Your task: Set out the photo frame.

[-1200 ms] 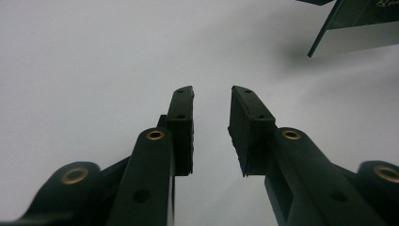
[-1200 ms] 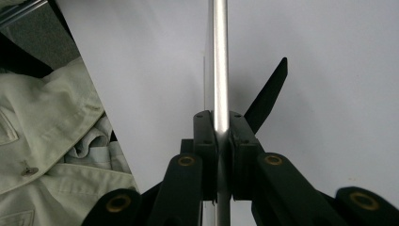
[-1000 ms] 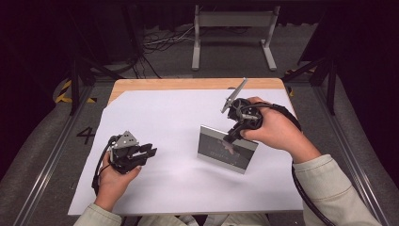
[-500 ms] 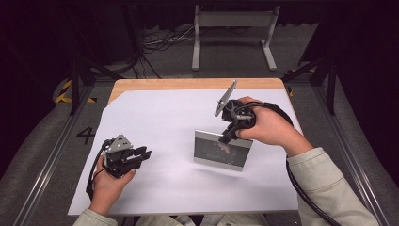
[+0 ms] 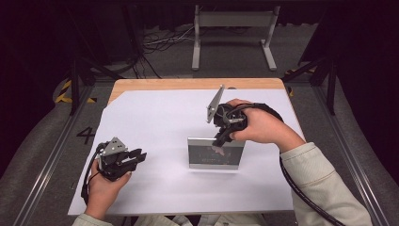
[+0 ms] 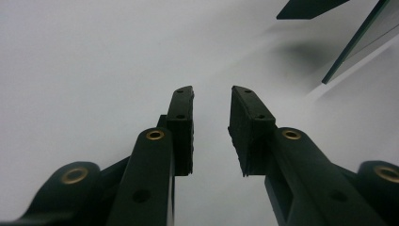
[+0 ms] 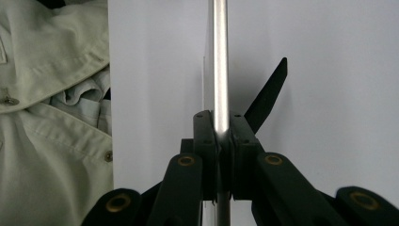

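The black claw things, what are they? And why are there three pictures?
They are grippers, tools with two black jaws that a person squeezes by hand. One picture comes from a camera high above the table. The other two come from small cameras that ride on each gripper and look along its jaws.

In the high view, a white sheet covers the wooden table. The right gripper pinches the top edge of a picture frame, which stands upright on the sheet. In the right gripper view you see the frame's silver edge clamped between the jaws, with its black back prop sticking out behind.

The left gripper holds nothing; its jaws stand a little apart above the sheet.
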